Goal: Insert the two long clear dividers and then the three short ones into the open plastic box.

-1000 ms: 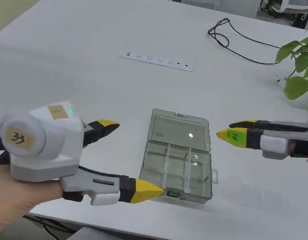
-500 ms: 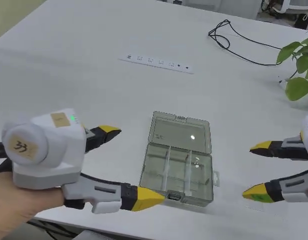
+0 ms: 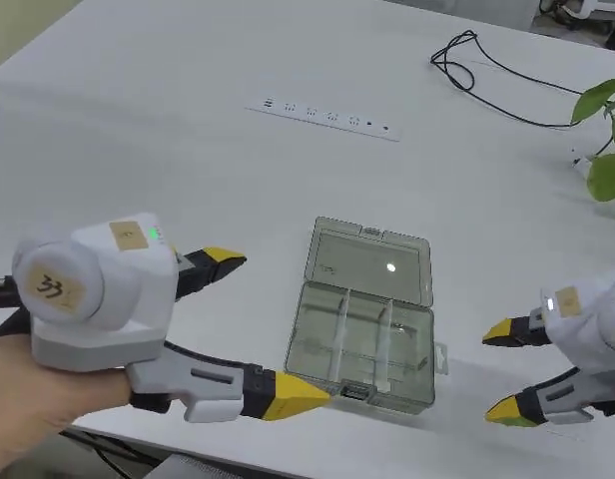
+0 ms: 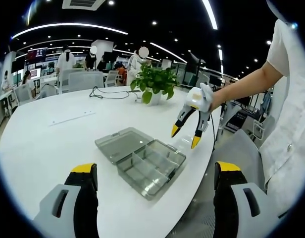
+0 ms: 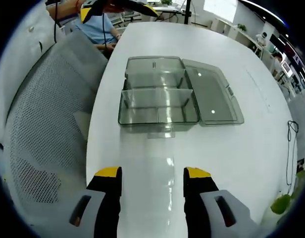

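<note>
- The left gripper (image 3: 273,327), a white and grey shell with black jaws tipped in yellow, sits just left of the plastic box (image 3: 397,396). Its jaws are spread wide with nothing between them. The hand (image 3: 28,399) holding it is cut off by the picture's edge.
- The right gripper (image 3: 495,374) sits to the right of the box, apart from it and partly out of frame. Its jaws are also apart and bare.
- The box is smoky, see-through plastic, rectangular, and rests on the smooth white counter (image 3: 138,120) near its front edge. The lid (image 3: 369,261) lies flat behind the base, with a spot of glare on it.
- Inside the base stand two long clear dividers (image 3: 339,324), running from hinge to latch. I cannot make out whether any short cross pieces are seated, because clear lies on clear.
- Well behind the box lies a flat white power strip (image 3: 327,117).
- Farther back and to the right are a looped black cable (image 3: 487,70) and green plant (image 3: 607,140) leaves, cut off.
</note>
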Tool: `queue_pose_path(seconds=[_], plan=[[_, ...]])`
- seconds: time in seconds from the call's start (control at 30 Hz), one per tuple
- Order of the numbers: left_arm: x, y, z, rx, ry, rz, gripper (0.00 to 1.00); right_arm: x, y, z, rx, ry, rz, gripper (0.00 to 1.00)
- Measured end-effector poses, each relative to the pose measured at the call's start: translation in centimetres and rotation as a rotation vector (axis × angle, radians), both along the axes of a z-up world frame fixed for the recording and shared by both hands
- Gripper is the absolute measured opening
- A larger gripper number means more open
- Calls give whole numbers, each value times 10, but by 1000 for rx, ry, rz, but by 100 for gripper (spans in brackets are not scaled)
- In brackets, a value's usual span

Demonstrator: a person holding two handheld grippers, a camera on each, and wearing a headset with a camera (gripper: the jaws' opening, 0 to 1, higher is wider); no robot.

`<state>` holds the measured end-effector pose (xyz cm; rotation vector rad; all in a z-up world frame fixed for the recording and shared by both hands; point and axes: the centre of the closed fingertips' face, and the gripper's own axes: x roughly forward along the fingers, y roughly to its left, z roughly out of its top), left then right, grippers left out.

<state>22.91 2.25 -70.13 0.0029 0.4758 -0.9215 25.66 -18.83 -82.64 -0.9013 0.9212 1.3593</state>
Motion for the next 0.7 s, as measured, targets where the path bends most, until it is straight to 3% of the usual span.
queue_pose_path(seconds=[0.33, 0.7], plan=[[4, -2, -9, 7, 4, -26, 100, 8, -11, -24, -89, 6, 53, 45], [11, 5, -22, 37, 5, -56, 100, 11, -12, -29, -112, -4, 57, 40]])
